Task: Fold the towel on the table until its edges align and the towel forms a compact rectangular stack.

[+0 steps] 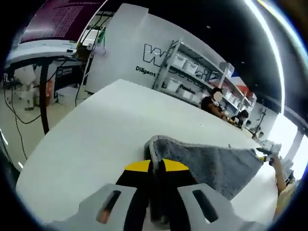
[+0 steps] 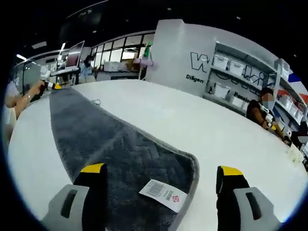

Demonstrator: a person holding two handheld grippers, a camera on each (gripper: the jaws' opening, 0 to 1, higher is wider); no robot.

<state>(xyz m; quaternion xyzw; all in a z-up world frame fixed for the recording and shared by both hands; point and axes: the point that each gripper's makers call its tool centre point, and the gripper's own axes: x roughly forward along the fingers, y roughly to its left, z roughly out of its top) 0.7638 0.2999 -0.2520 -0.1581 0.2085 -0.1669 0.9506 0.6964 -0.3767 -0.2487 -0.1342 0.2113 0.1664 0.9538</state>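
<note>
A grey towel (image 2: 110, 144) lies stretched across a white table (image 2: 202, 120), its white label (image 2: 162, 194) showing near the corner between the right gripper (image 2: 161, 177)'s jaws, which stand wide apart above the cloth. In the left gripper view, the left gripper (image 1: 157, 166) is clamped tight on a raised towel (image 1: 211, 163) corner, the far end held at the table's opposite side. Behind the table, metal shelving (image 1: 192, 70) carries pale storage bins (image 2: 222, 61), with seated people (image 1: 211, 103) nearby.
</note>
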